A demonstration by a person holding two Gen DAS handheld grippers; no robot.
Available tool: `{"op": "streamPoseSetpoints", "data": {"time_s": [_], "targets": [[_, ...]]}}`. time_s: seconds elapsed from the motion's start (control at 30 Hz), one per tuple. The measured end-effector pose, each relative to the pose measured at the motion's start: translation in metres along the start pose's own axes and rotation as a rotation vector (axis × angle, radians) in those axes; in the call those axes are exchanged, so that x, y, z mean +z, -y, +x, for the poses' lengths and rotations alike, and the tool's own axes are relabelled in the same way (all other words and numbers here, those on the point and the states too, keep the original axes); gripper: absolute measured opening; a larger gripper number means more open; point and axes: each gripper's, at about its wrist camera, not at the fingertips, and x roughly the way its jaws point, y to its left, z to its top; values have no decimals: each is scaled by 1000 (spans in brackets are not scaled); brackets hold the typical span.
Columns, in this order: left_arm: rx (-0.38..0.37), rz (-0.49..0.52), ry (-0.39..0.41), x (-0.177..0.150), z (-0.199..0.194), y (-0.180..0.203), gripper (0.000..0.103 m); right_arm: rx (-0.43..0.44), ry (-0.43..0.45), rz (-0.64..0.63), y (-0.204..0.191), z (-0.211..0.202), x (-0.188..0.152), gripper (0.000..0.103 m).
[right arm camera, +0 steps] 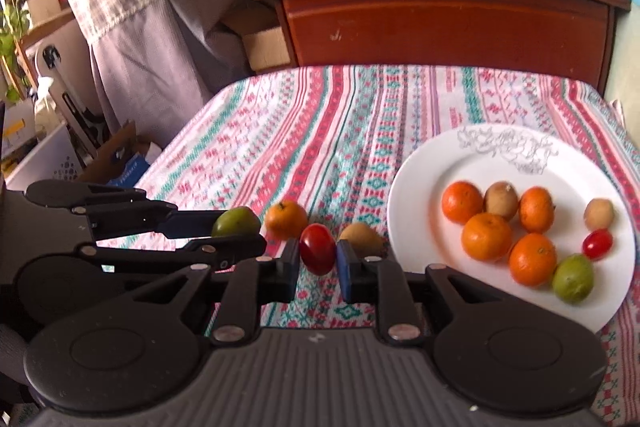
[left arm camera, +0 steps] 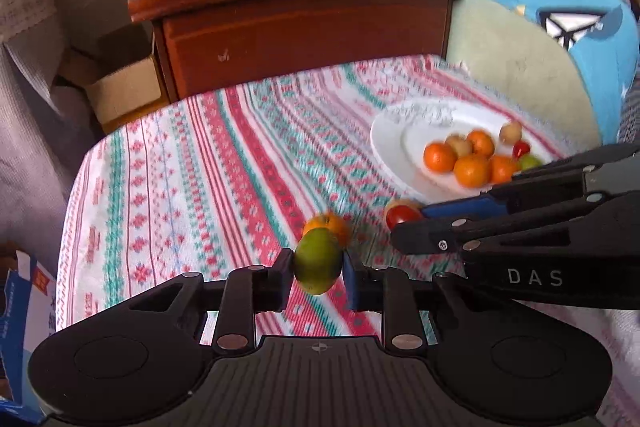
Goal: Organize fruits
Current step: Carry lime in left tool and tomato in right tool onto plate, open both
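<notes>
Green fruit, long axis upright, clamped in left gripper; right gripper clamps upright cherry tomato.

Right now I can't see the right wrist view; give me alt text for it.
The right gripper pinches a red cherry tomato above the striped tablecloth, left of a white plate of fruit. Further left, the left gripper holds a green fruit, with an orange between them.

Soft daylight, motion blur in left view, fisheye-warped dark corners
</notes>
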Motion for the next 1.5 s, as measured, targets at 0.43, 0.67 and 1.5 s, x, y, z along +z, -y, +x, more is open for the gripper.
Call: {"op": "streamPoseSetpoints", "data": {"time_s": [0.43, 0.67, 1.5], "targets": [[-69, -49, 99, 41, 3, 19, 23, -96, 145, 95, 42, -38, 29, 20], [-103, -92, 116, 60, 19, 28, 23, -183, 162, 171, 72, -48, 28, 20], [7, -210, -14, 31, 21, -34, 25, -246, 78, 340, 100, -34, 10, 20]]}}
